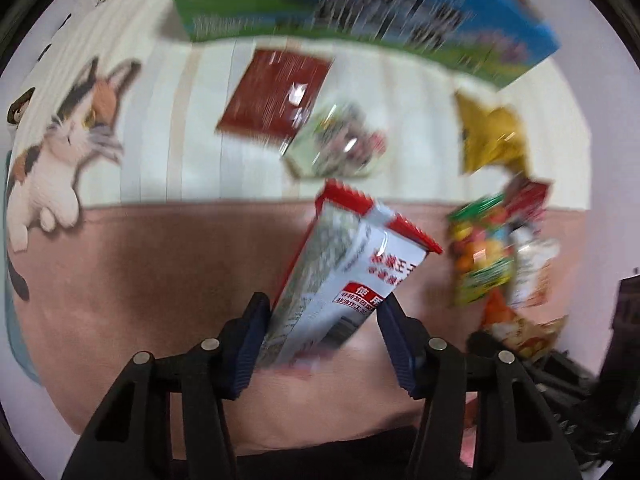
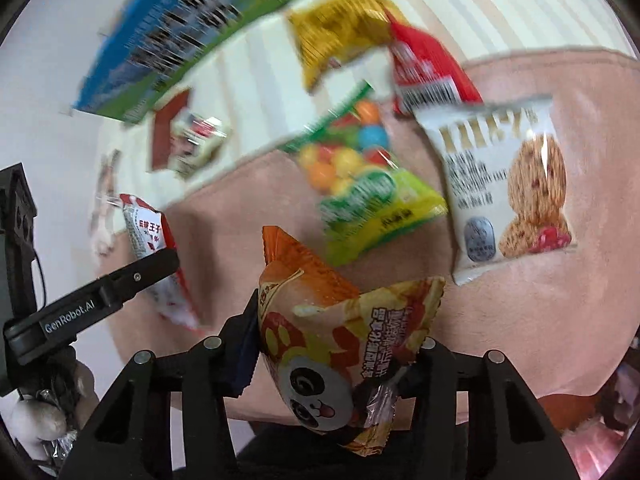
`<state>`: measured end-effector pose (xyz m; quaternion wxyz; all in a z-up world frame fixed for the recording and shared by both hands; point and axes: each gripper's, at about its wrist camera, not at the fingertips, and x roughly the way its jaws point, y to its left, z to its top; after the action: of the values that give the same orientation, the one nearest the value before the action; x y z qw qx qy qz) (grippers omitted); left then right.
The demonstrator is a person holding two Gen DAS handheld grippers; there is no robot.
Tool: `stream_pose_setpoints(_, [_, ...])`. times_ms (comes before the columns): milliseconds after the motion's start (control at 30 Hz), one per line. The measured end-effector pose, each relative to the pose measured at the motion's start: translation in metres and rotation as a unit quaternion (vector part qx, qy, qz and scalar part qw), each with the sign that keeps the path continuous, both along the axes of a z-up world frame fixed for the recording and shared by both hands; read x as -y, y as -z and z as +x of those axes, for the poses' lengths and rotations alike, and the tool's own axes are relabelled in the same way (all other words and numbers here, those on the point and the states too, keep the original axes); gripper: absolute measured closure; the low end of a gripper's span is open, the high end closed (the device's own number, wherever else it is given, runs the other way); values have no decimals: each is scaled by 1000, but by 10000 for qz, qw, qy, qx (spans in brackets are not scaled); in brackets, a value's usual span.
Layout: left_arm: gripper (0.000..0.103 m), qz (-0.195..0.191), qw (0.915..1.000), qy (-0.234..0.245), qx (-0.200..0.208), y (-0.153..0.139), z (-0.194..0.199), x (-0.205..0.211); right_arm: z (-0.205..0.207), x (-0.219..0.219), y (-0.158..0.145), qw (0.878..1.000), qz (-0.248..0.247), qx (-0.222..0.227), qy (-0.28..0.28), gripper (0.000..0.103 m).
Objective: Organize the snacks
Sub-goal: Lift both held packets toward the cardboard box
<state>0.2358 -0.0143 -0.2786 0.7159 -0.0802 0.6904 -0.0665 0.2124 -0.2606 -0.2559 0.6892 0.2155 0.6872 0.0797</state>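
My left gripper (image 1: 326,344) is shut on a white and red snack packet (image 1: 344,276) and holds it above the pink cloth (image 1: 160,280). The same packet (image 2: 146,236) and the left gripper's finger (image 2: 132,280) show at the left of the right wrist view. My right gripper (image 2: 328,356) is shut on an orange panda snack bag (image 2: 336,340) above the pink cloth (image 2: 540,320). A green candy bag (image 2: 360,184), a white cookie packet (image 2: 508,188), a red packet (image 2: 428,68) and a yellow bag (image 2: 340,36) lie ahead of it.
A blue and green box (image 1: 360,12) stands at the back; it also shows in the right wrist view (image 2: 180,40). A dark red packet (image 1: 276,96) and a clear wrapped snack (image 1: 340,140) lie on the striped cloth (image 1: 180,120). A cat print (image 1: 68,140) is at the left.
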Motion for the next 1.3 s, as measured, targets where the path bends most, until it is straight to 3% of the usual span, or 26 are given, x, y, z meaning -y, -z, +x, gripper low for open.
stream_pose_setpoints(100, [53, -232, 9995, -57, 203, -28, 11, 1, 13, 0, -26, 9994, 230, 267, 0, 49])
stream_pose_setpoints(167, [72, -326, 9986, -125, 387, -47, 20, -2, 22, -1, -44, 9983, 344, 464, -4, 49])
stream_pose_setpoints(267, [72, -376, 9968, -131, 687, -72, 37, 2, 44, 3, -72, 9956, 478, 807, -31, 49])
stream_pose_setpoints(333, [70, -236, 9954, -147, 916, -70, 50, 4, 61, 4, -89, 9935, 427, 1052, -92, 49])
stream_pose_setpoints(400, [65, -364, 9974, -114, 606, -54, 62, 6, 76, 7, -95, 9926, 377, 1151, -105, 49])
stream_pose_setpoints(433, [57, -379, 9983, -206, 400, -39, 63, -2, 82, 11, -95, 9927, 360, 1148, -82, 49])
stream_pose_setpoints(500, [55, -586, 9962, -633, -109, -8, 68, -13, 90, 16, -87, 9937, 294, 1083, 9, 49])
stream_pose_setpoints(600, [55, -1013, 9812, -1477, -723, 33, 74, -24, 96, 27, -62, 9957, 247, 875, 182, 49])
stream_pose_setpoints(667, [55, -1187, 9722, -1850, -811, 40, 77, -28, 99, 31, -47, 9966, 188, 766, 250, 49])
stream_pose_setpoints(800, [49, -691, 9768, -1866, -790, 44, 99, -13, 101, 35, -19, 9977, 164, 561, 354, 49])
stream_pose_setpoints(867, [32, -387, 9815, -1743, -687, 43, 112, -3, 104, 37, -12, 9978, 154, 526, 373, 49])
stream_pose_setpoints(967, [30, 304, 9847, -1564, -705, 52, 129, 13, 110, 41, -5, 9980, 109, 487, 389, 49])
stream_pose_setpoints(1033, [30, 537, 9863, -1497, -441, 54, 138, 20, 114, 43, 1, 9982, 82, 459, 389, 49])
stream_pose_setpoints(1100, [43, 689, 9864, -1459, -299, 52, 141, 24, 116, 45, 3, 9984, 59, 437, 352, 49])
stream_pose_setpoints(1133, [62, 704, 9886, -1301, -268, 51, 142, 28, 117, 46, 3, 9985, 56, 430, 336, 49])
stream_pose_setpoints(1300, [76, 577, 9933, -986, -160, 37, 123, 23, 116, 46, 1, 9985, -33, 502, 200, 49])
